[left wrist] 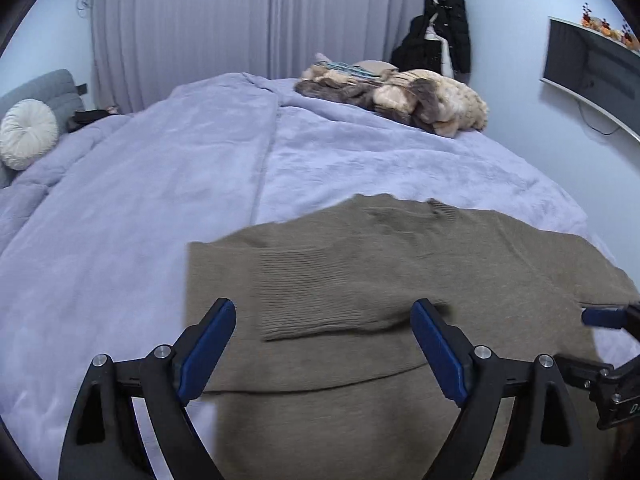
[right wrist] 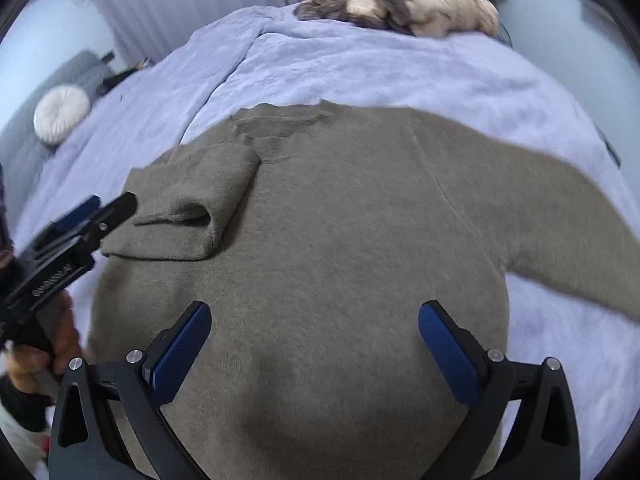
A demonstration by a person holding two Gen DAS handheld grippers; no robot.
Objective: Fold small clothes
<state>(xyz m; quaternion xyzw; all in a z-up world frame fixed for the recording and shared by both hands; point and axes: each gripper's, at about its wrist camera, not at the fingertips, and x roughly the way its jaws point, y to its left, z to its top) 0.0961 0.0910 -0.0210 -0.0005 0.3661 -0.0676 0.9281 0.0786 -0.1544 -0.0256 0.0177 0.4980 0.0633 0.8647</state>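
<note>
a taupe knit sweater (right wrist: 340,220) lies flat on the lavender bed cover (right wrist: 360,68), neck toward the far side. one sleeve (right wrist: 192,208) is folded in across the body, its ribbed cuff resting on top; the other sleeve (right wrist: 560,220) stretches out sideways over the cover.

Left wrist view: I look from low over the near edge of the bed (left wrist: 160,200), tilted down, towards the curtain (left wrist: 192,20) at 12 o'clock.
Left wrist nearness: close; the brown sweater (left wrist: 360,272) fills the lower half.
Right wrist view: steeper, nearer, almost over the sweater (right wrist: 340,220).
Shared ground: sweater, round cushion (left wrist: 26,134) at 9 o'clock, clothes heap (left wrist: 400,94) at 1 o'clock.
Cross-sight: each view catches the other gripper at its edge.
</note>
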